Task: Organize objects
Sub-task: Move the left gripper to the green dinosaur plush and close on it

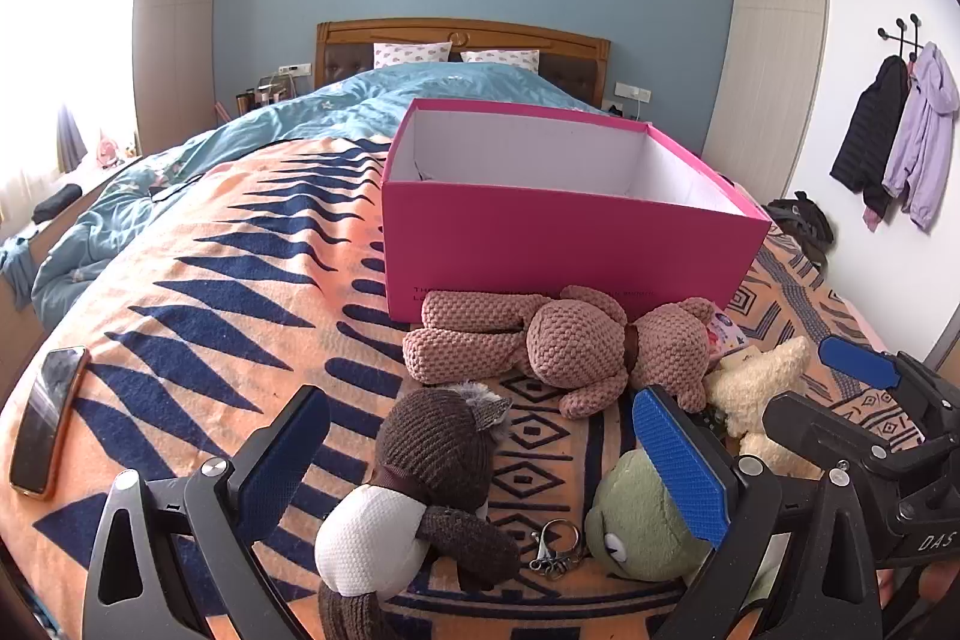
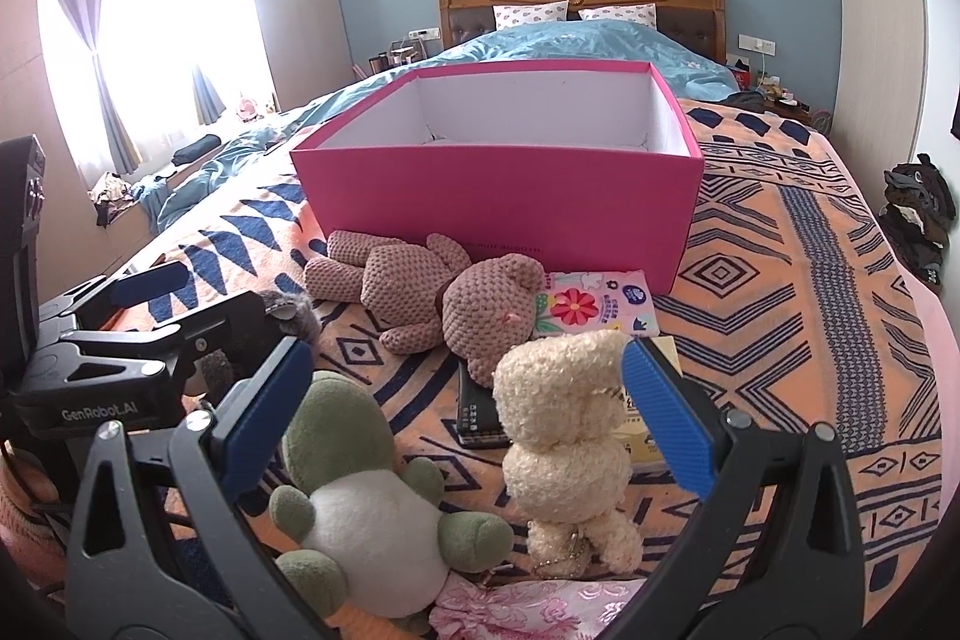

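Observation:
An open pink box (image 1: 558, 238) (image 2: 504, 196) stands empty on the patterned blanket. A pink knitted bear (image 1: 564, 346) (image 2: 432, 292) lies in front of it. My left gripper (image 1: 480, 460) is open around a dark brown knitted doll (image 1: 432, 466) with a white face; a green frog plush (image 1: 642, 526) (image 2: 360, 496) lies by its right finger. My right gripper (image 2: 468, 400) is open, with a cream bear (image 2: 564, 436) (image 1: 756, 400) and the frog between its fingers.
A phone (image 1: 45, 424) lies on the blanket at the left. A tissue pack (image 2: 588, 304), a dark booklet (image 2: 480, 412) and a yellow packet (image 2: 642, 436) lie by the toys. A metal keyring (image 1: 558, 550) lies between the doll and the frog. A pink floral cloth (image 2: 528, 610) is nearest.

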